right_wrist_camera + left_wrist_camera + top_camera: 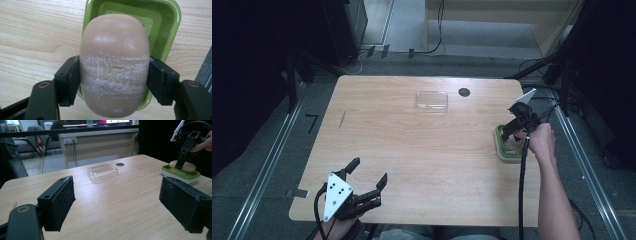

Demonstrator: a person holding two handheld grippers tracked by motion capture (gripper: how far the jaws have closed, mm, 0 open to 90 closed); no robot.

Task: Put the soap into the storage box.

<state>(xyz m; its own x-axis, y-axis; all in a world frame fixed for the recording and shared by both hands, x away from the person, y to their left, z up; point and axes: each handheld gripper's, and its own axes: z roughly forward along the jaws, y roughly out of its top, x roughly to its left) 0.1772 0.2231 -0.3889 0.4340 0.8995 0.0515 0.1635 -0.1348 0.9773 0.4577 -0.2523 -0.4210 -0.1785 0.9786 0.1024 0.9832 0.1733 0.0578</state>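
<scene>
The smooth oval beige soap bar [114, 67], clamped by the right gripper [114, 82] over its green plastic dish [172, 22], could be dropped if squeezed unevenly, while the left gripper [364, 181] is held spread, empty.

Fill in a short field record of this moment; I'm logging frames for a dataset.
surface: wooden table
soap bar: beige, over the green dish, clamped by the right gripper
left gripper: open, holding nothing, near table edge
clear lid: lying flat at the far middle
dark disc: beside the lid
</scene>
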